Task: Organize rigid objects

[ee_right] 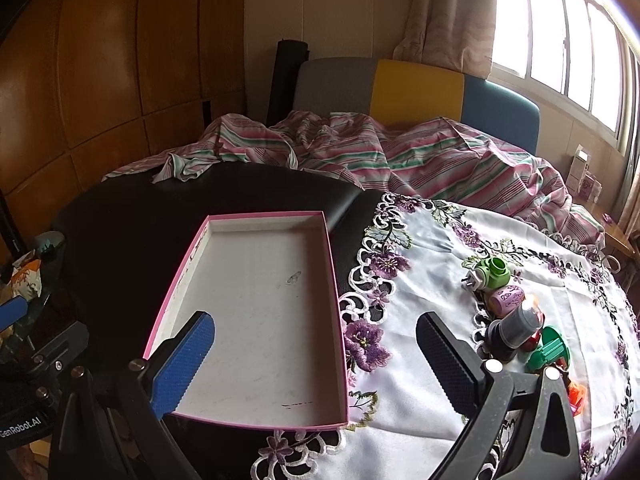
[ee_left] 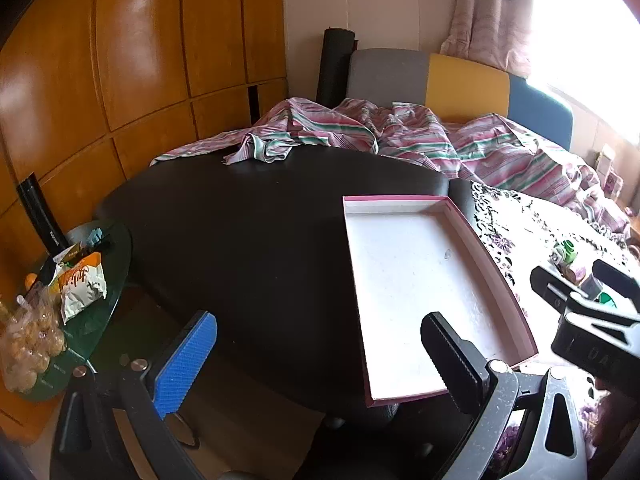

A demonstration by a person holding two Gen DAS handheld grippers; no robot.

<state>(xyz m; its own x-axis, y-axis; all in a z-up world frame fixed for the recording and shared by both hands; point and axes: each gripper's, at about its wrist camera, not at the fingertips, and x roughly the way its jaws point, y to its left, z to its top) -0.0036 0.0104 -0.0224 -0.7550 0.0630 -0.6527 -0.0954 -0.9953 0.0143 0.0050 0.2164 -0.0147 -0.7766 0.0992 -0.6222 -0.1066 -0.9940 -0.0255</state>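
A shallow pink-rimmed box with a white inside lies empty on the black table. Right of it, on a white embroidered cloth, sits a cluster of small rigid objects: a green plug-like piece, a pink-purple cup, a grey-black cylinder, a green lid and an orange bit. My right gripper hovers open over the box's near right edge, nothing between its fingers. My left gripper is open over the table, left of the box.
A rumpled striped sheet covers the sofa behind the table. A glass side table at the left holds snack bags. Wooden cabinets line the left wall. The right gripper shows in the left wrist view, above the objects.
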